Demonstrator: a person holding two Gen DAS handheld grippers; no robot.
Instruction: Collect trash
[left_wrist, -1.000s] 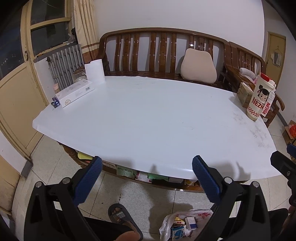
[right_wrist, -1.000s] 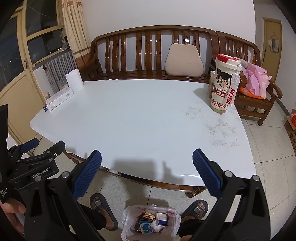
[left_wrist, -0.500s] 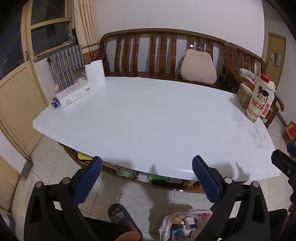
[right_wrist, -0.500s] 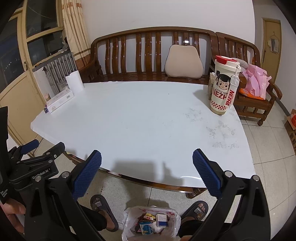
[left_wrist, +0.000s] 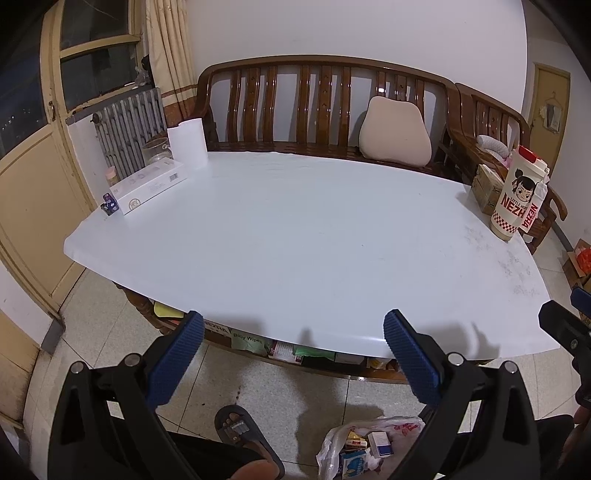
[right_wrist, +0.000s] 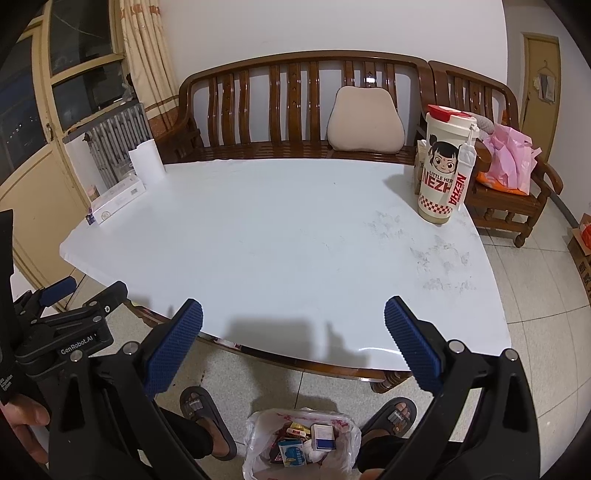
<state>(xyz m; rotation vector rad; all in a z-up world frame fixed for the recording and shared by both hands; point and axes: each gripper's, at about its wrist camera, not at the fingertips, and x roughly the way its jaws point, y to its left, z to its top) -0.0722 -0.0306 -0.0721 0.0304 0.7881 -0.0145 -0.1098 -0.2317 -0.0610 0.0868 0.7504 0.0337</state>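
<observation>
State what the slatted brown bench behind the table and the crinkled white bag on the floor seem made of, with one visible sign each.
Slatted brown bench: probably varnished wood; glossy highlights on the slats. Crinkled white bag: likely thin plastic film; translucent, wrinkled.

Room: white wall (right_wrist: 332, 29), pale tiled floor (right_wrist: 546, 332). Slatted wooden bench (left_wrist: 317, 107) behind white surface (left_wrist: 295, 240) (beige cushion (left_wrist: 395, 136) on seat). Radiator (left_wrist: 125, 129) under dark window (left_wrist: 96, 70), probably night.
</observation>
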